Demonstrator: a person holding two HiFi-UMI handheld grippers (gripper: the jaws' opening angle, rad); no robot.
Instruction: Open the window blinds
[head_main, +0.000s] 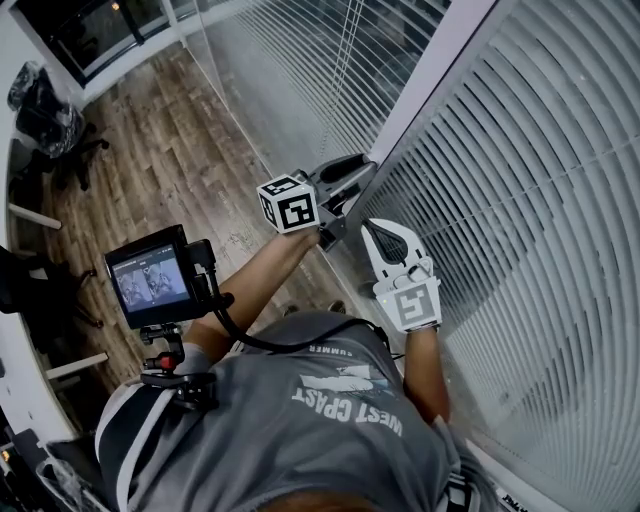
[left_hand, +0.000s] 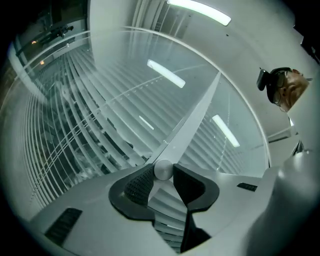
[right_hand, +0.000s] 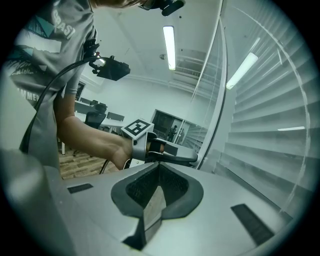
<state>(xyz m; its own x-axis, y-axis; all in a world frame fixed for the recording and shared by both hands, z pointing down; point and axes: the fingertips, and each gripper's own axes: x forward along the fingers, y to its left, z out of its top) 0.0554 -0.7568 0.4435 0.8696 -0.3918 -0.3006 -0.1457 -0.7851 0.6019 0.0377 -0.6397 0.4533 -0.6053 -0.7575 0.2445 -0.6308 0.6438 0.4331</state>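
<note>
White slatted blinds (head_main: 520, 200) cover the window at the right; a second panel (head_main: 330, 50) hangs beyond a white mullion (head_main: 430, 70). My left gripper (head_main: 362, 172) reaches to the mullion's foot. In the left gripper view its jaws (left_hand: 164, 170) are shut on the round lower end of the pale tilt wand (left_hand: 192, 122), which runs up across the slats (left_hand: 100, 125). My right gripper (head_main: 378, 228) hovers just below it beside the blinds, shut with nothing between its tips (right_hand: 158, 166). The right gripper view shows the left gripper (right_hand: 172, 158) on the wand (right_hand: 220, 75).
A wooden floor (head_main: 170, 150) lies far below at the left, with dark office chairs (head_main: 50, 130) and desk edges. A small monitor on a flexible arm (head_main: 150, 275) sticks out from the person's chest rig. Ceiling lights (right_hand: 169, 45) are lit.
</note>
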